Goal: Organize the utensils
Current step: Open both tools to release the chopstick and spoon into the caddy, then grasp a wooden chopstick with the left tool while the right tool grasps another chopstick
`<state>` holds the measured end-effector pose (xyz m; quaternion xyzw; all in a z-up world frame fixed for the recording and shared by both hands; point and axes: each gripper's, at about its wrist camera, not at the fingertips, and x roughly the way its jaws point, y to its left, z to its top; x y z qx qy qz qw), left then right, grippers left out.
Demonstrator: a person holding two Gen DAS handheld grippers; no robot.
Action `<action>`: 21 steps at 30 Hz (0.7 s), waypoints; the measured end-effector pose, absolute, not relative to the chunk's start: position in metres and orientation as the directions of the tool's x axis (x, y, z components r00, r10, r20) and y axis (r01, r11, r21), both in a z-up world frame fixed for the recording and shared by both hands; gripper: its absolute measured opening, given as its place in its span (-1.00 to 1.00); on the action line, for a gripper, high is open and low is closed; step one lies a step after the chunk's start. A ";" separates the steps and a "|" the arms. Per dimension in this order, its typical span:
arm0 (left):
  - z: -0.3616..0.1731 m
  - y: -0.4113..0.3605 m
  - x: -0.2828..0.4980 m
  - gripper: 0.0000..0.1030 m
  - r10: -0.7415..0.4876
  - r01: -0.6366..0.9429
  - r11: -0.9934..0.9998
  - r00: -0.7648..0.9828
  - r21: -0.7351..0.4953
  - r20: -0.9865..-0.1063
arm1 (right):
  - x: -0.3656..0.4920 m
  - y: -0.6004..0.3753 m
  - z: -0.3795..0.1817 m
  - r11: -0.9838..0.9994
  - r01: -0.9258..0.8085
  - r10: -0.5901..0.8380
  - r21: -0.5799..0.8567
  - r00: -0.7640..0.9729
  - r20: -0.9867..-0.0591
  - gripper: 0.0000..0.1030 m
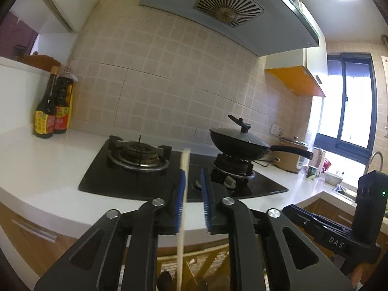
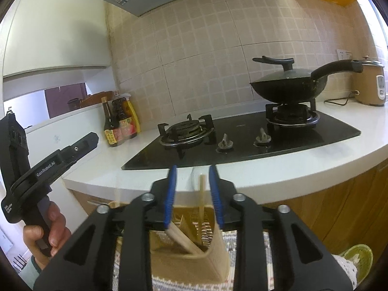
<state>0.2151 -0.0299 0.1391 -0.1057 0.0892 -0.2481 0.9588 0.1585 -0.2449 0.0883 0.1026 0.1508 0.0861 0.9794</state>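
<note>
Landmark: the black hob point(image 2: 242, 135) set in the white surface point(image 2: 291, 169).
Left of hob: bare surface up to two sauce bottles point(image 2: 120, 121) at the wall; passage open.
On hob, right burner: lidded wok point(image 2: 288, 87), handle jutting right, blocks that side.
On hob, left burner point(image 2: 185, 131): uncovered, room above it.
Right of hob: rice cooker point(image 2: 369, 84) and its cord on the surface.
Above hob: range hood point(image 1: 230, 12) overhangs.
Below hob's front edge: woven holder point(image 2: 194, 249) with upright sticks point(image 2: 201, 194) crowding its opening.
</note>
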 end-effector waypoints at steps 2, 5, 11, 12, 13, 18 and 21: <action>0.140 -0.025 0.206 -0.53 -0.506 0.467 0.849 0.854 -0.247 -0.124 | 0.147 -0.246 0.088 0.963 -0.129 0.196 0.235 0.936 -0.291 -0.47; 0.141 -0.014 0.187 -0.43 -0.518 0.477 0.842 0.845 -0.253 -0.132 | 0.130 -0.247 0.087 0.960 -0.113 0.194 0.256 0.929 -0.316 -0.47; 0.138 0.011 0.161 -0.35 -0.530 0.474 0.830 0.834 -0.294 -0.155 | 0.096 -0.237 0.088 0.963 -0.114 0.198 0.243 0.914 -0.354 -0.47; 0.138 0.017 0.158 -0.35 -0.532 0.471 0.828 0.832 -0.306 -0.160 | 0.092 -0.236 0.089 0.962 -0.117 0.203 0.247 0.911 -0.359 -0.47; 0.139 0.021 0.156 -0.35 -0.533 0.469 0.825 0.830 -0.315 -0.162 | 0.090 -0.235 0.090 0.961 -0.120 0.208 0.250 0.908 -0.365 -0.47; 0.138 0.032 0.143 -0.28 -0.519 0.438 0.842 0.818 -0.314 -0.249 | 0.081 -0.227 0.091 0.962 -0.092 0.206 0.258 0.864 -0.459 -0.47; 0.125 0.031 0.133 -0.24 -0.514 0.431 0.854 0.786 -0.291 -0.343 | 0.075 -0.217 0.078 0.966 -0.066 0.201 0.252 0.805 -0.559 -0.47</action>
